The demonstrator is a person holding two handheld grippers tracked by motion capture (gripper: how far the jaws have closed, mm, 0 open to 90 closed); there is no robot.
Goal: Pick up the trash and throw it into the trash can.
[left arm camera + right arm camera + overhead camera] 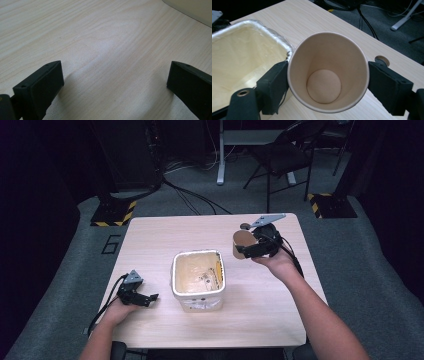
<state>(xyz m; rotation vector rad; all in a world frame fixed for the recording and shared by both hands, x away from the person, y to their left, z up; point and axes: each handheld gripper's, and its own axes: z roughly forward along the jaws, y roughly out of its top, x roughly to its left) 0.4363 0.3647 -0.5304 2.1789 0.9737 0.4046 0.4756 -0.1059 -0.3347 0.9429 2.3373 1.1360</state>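
Note:
A brown paper cup (242, 243) hangs above the table's right side, tipped with its mouth toward the bin, and my right gripper (248, 249) is shut on it. In the right gripper view the empty cup (328, 71) is pinched between the two black jaws, its inside bare. A cream square bin (197, 279) lined with clear plastic stands at the table's middle, with a few scraps at its bottom. My left gripper (150, 299) rests low on the table left of the bin, open, with bare wood (110, 62) between its jaws.
The light wooden table (150, 235) has a small round cable hole (382, 60) near its far right edge. The bin's rim (274, 37) lies just left of the cup. A folding chair (285, 155) and cables stand on the grey floor beyond the table.

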